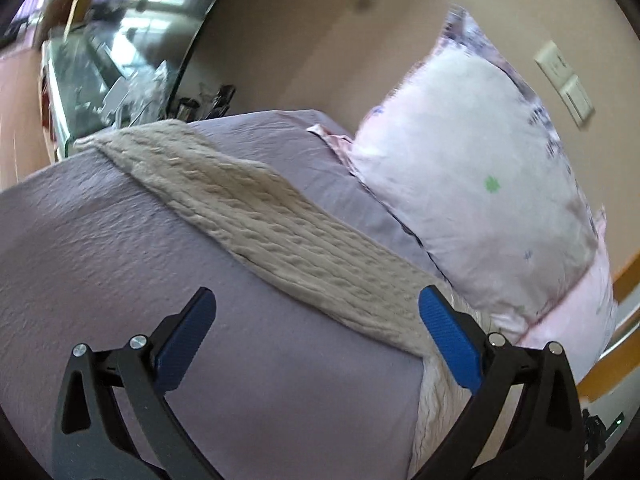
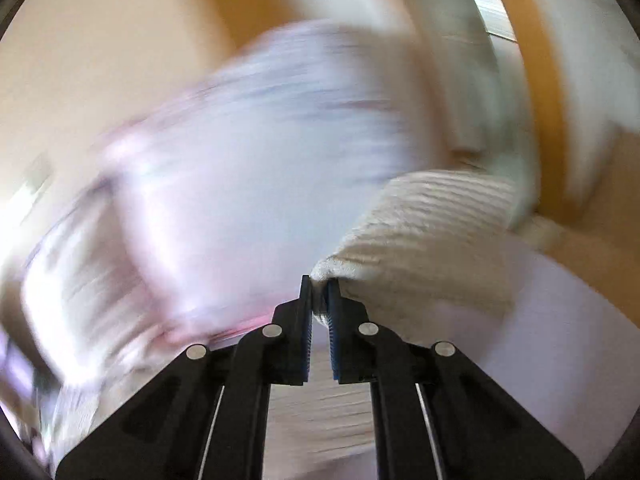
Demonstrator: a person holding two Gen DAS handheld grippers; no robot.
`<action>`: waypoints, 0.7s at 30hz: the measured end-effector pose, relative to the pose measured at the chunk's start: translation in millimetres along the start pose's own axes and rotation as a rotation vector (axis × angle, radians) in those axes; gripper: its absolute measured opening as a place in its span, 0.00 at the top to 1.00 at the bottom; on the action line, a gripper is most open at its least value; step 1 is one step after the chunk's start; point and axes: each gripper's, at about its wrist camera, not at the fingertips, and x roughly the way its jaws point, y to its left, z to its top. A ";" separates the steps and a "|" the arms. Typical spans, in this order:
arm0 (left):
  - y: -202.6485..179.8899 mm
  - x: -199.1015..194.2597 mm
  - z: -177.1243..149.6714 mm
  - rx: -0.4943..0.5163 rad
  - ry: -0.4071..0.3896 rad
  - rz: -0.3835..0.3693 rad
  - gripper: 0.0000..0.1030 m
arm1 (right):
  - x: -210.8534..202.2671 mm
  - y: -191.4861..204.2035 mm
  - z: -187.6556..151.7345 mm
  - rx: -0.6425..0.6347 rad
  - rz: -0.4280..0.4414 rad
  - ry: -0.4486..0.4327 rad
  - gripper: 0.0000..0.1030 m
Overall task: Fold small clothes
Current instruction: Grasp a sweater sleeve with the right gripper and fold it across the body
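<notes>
In the left wrist view, the left claw (image 1: 318,312) stands wide, both blue pads (image 1: 450,340) clear of any fabric, and holds nothing. The cream knit garment (image 1: 256,208) lies in a long diagonal strip across the lilac bed sheet (image 1: 100,248), its near end passing under the right-hand pad and dropping over the bed edge. The pillow (image 1: 476,184) leans against the wall just beside the strip. Risk: the hanging end is unsupported, so any pull from the other side could drag the whole strip toward the edge and off the bed, as this claw is not pinning it. Risk: if this claw closes where it now stands, it could take sheet together with knit, because the two layers touch along the strip's border. In the right wrist view, the right claw (image 2: 319,300) is nearly closed and pinches a corner of the cream knit garment (image 2: 432,232), with only a small tuft between the pads. The heavy smear across the pillow (image 2: 260,140) and the wall suggests fast motion. Risk: a narrow pinch on loose, stretchy knit may slip out during a quick swing, and the fold would then collapse. Risk: the raised fabric could brush the pillow and land skewed, giving uneven edges. Whether a second layer is caught in the pinch cannot be determined here.
</notes>
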 end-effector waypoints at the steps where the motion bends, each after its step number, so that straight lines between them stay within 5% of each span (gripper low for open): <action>1: 2.6 0.9 1.6 -0.013 0.002 0.007 0.02 | 4.0 46.8 -11.5 -0.083 0.085 0.026 0.92; 4: 13.2 3.1 6.0 -0.064 0.010 0.014 0.05 | 28.2 153.7 -66.3 -0.274 0.306 0.229 0.92; 7: 26.1 6.6 9.5 -0.143 0.021 0.002 0.11 | 41.6 217.2 -121.7 -0.366 0.474 0.473 0.88; 8: 30.3 8.1 10.9 -0.167 0.021 0.004 0.14 | 38.6 224.7 -129.6 -0.374 0.499 0.492 0.83; 10: 38.5 10.0 14.8 -0.202 0.009 0.002 0.21 | 27.7 222.9 -125.6 -0.372 0.497 0.435 0.59; 11: 40.9 11.3 17.2 -0.210 0.007 0.004 0.25 | 23.6 218.0 -121.6 -0.364 0.484 0.410 0.38; 12: 43.2 13.0 19.8 -0.220 0.005 0.004 0.27 | 23.1 208.8 -112.6 -0.350 0.465 0.383 0.32; 18: 68.1 28.9 42.7 -0.335 0.001 0.014 0.59 | 12.9 145.2 -90.0 -0.250 0.374 0.348 0.31; 21: 83.4 38.7 55.0 -0.394 0.016 0.046 0.86 | 14.4 120.6 -88.3 -0.208 0.346 0.347 0.30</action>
